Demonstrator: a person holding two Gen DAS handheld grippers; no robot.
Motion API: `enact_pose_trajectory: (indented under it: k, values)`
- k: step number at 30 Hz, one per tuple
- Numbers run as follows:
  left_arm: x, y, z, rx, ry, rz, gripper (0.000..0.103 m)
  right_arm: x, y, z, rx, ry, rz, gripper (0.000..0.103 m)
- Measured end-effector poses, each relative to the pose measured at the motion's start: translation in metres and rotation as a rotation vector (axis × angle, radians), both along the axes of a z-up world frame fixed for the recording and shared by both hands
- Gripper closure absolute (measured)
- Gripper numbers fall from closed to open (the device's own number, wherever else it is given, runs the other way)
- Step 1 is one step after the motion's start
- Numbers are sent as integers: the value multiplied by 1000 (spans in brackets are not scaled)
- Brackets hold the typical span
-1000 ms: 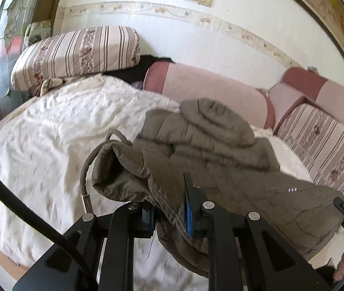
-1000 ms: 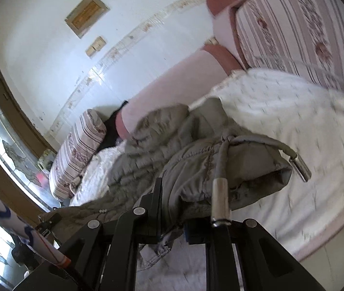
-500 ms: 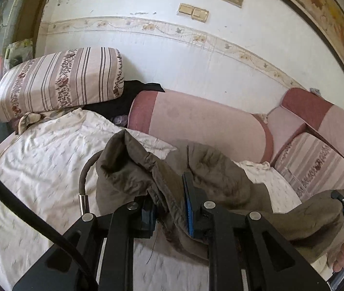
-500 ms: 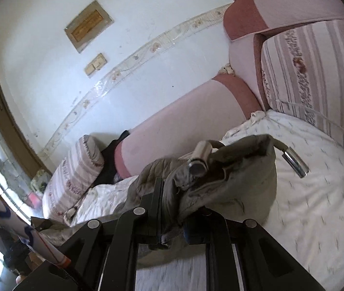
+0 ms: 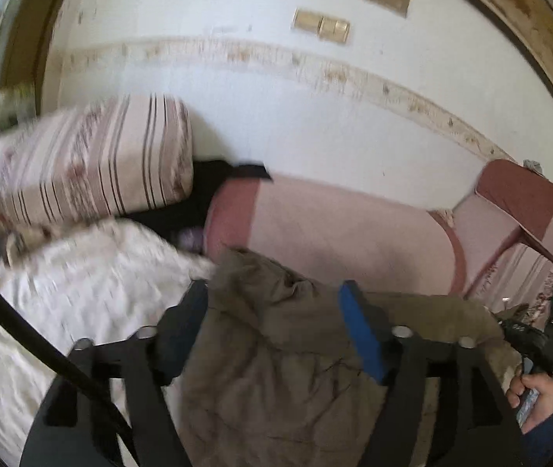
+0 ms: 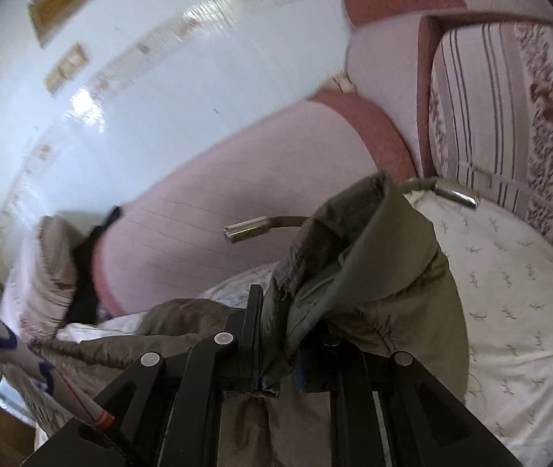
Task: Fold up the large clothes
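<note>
An olive-green padded jacket (image 5: 284, 369) lies bunched on the white bedspread (image 5: 66, 303), close to the pink bolster. My left gripper (image 5: 272, 311) has its jaws opening wide. The jacket's folded edge sits loosely between the blue pad (image 5: 358, 330) and the other finger (image 5: 183, 323). My right gripper (image 6: 276, 334) is shut on a bunched jacket edge (image 6: 354, 272) and holds it above the bed. The metal drawstring tips (image 6: 245, 229) stick out from that bunch.
A pink bolster (image 5: 346, 229) runs along the white wall behind the jacket. A striped cushion (image 5: 81, 171) lies at the far left, with dark cloth (image 5: 206, 186) beside it. Striped back cushions (image 6: 510, 116) stand at the right. A hand (image 5: 533, 393) shows at the lower right edge.
Both grippers carried the jacket across the bed toward the bolster and folded it over. The left jaws, shut on the fabric before, have now spread wide apart.
</note>
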State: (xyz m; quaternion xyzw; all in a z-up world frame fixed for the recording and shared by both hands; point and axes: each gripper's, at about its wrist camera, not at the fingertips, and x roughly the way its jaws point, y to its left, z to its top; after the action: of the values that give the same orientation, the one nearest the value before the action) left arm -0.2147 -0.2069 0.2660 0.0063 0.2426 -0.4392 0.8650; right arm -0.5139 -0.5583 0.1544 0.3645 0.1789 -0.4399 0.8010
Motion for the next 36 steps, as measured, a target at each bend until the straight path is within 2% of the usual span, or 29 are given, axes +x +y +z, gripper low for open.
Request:
enact_pose_trajectory:
  k: [3, 6, 8, 9, 11, 15, 17, 19, 21, 24, 27, 30, 33, 36]
  values:
    - [3, -4, -8, 24, -44, 6, 31, 24, -19, -19, 38, 41, -7, 86]
    - [-2, -23, -34, 86, -41, -37, 31, 30, -34, -38, 102, 22, 9, 74]
    - [-10, -39, -59, 130, -27, -78, 31, 24, -30, -35, 91, -20, 25, 60]
    - [-13, -43, -66, 141, -22, -90, 31, 21, -25, -29, 70, -35, 36, 57]
    - [-22, -56, -86, 173, -14, -118, 31, 9, -7, -11, -4, -51, 44, 43]
    - [-46, -79, -118, 236, -45, -161, 31, -3, 33, 11, -136, -4, 94, 42]
    - [-56, -89, -129, 264, -81, -164, 31, 1, 50, 5, -139, 38, 150, 42]
    - [-61, -99, -139, 292, -100, -161, 31, 14, 68, -13, -130, 107, 204, 42]
    - [-58, -114, -155, 334, -84, -155, 31, 31, 79, -34, -131, 176, 248, 42]
    - [-45, -136, -178, 380, -34, -131, 31, 57, 79, -70, -142, 265, 255, 42]
    - [-28, -157, -199, 412, 14, -124, 24, 72, 72, -93, -181, 340, 231, 41]
    - [-14, -179, -213, 457, 35, -138, 19, 83, 54, -116, -128, 365, 236, 40]
    - [-5, -194, -228, 462, 46, -138, 15, 87, 42, -130, -92, 358, 227, 40]
    - [-8, -199, -237, 451, 16, -116, 13, 92, 40, -139, -107, 371, 217, 40]
